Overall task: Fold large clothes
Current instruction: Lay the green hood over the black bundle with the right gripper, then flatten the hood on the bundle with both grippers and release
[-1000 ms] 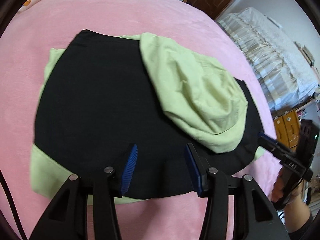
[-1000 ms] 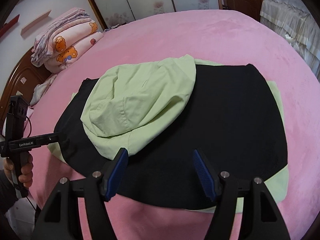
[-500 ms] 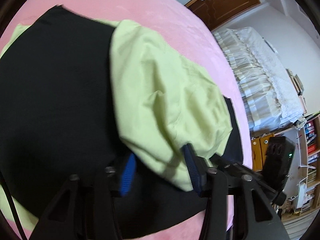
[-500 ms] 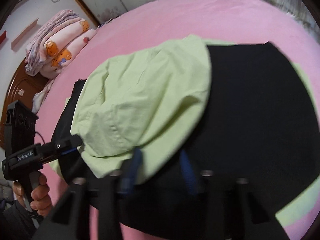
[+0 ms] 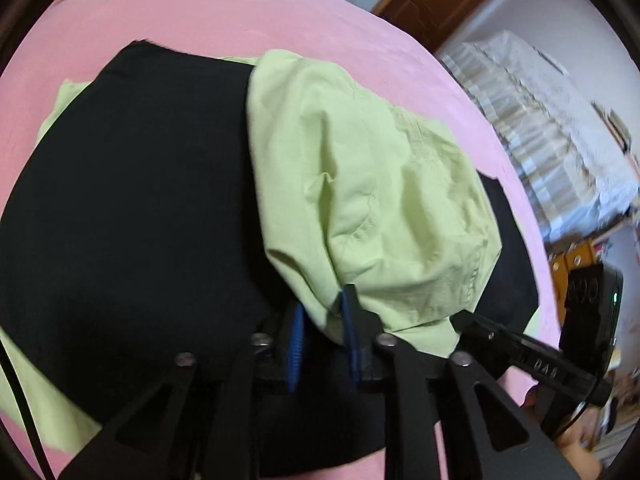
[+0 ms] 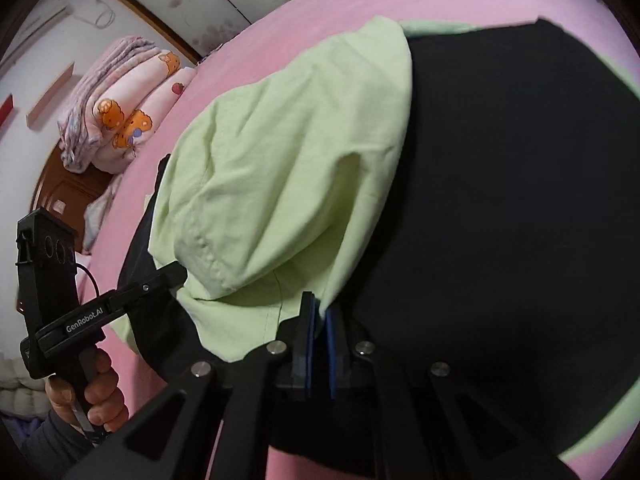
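Left wrist view: left gripper [image 5: 322,332] now has its fingers [image 5: 297,340] pinching the near hem of the light green hood [image 5: 372,200]. A second ago they stood spread, clear of the cloth; they have just been closing, then eased open slightly, with green fabric bunched between the pads. The garment [image 5: 132,208], black with green trim, lies spread on the pink bed [image 5: 200,12], hood flopped onto the black back panel. The right gripper [image 5: 532,356] comes in from the lower right, its tip at the hood's edge.

Right wrist view: right gripper [image 6: 319,320] has its fingers [image 6: 307,328] nearly pressed together on a thin fold of the same hood [image 6: 288,168], near where green meets black [image 6: 512,200]. They were wide open a second ago and have just been closing; cloth is caught between them. The other unit [image 6: 176,274] reaches in from the left and touches the hood's rim; a hand [image 6: 88,392] grips its handle. Folded bedding [image 6: 120,112] sits at the head of the bed [image 6: 340,0].

Read: both grips went from hover to bite, two points on the hood's near edge. The hood looks ready to be lifted and laid flat on the back before the body folds. Risk: the left bite looks loose and may slip once the cloth takes tension.
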Available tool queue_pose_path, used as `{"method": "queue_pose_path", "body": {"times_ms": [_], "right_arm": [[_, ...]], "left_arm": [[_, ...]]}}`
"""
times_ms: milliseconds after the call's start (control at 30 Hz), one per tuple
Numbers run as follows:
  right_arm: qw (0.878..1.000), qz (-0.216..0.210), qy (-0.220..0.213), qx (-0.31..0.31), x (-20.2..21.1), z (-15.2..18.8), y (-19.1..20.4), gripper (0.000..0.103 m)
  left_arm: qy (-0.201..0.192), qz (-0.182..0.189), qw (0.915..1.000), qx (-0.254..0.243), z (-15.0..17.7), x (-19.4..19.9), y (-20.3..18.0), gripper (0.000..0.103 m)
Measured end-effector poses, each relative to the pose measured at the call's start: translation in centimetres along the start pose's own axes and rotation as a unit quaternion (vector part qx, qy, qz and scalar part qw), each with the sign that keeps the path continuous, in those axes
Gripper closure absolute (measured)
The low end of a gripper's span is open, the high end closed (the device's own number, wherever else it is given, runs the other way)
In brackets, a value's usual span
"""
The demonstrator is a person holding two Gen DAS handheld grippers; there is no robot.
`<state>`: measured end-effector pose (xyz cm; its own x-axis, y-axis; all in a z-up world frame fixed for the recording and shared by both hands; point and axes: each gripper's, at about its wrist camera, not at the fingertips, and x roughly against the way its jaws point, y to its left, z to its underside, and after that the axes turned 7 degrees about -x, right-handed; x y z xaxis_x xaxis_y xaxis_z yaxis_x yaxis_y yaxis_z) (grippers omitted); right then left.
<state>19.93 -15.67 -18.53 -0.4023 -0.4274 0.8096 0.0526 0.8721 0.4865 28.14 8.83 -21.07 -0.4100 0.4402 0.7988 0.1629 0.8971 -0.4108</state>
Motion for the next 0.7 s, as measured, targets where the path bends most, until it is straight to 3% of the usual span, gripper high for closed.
{"method": "queue_pose_path", "body": {"times_ms": [133, 233, 333, 533, 600, 700], "right_arm": [[0.997, 0.050, -0.036, 0.045, 3.1, 0.2, 1.6, 0.088], [0.993, 0.058, -0.076, 0.062, 5.5, 0.0, 2.2, 0.088], [0.993, 0.043, -0.086, 0.070, 5.7, -1.0, 3.3, 0.088], [0.993, -0.009, -0.077, 0.087, 2.1, -4.0, 7.6, 0.088], [0.994, -0.006, -0.073, 0.087, 0.7, -4.7, 8.0, 0.088], [0.994, 0.029, -0.062, 0.084, -1.7, -5.5, 6.9, 0.088]], "left_arm": [[-0.018, -0.055, 0.9983, -0.010, 0.4, 2.3, -0.7, 0.056], [-0.062, -0.092, 0.9934, -0.030, 0.6, 5.0, -1.6, 0.053], [-0.086, -0.095, 0.9911, -0.034, 0.1, 6.7, -1.6, 0.053], [-0.100, -0.077, 0.9913, -0.038, -2.8, 5.7, -3.5, 0.053], [-0.096, -0.063, 0.9929, -0.032, -3.3, 4.4, -3.6, 0.053], [-0.069, -0.072, 0.9947, -0.028, -3.7, 1.3, -3.3, 0.053]]}}
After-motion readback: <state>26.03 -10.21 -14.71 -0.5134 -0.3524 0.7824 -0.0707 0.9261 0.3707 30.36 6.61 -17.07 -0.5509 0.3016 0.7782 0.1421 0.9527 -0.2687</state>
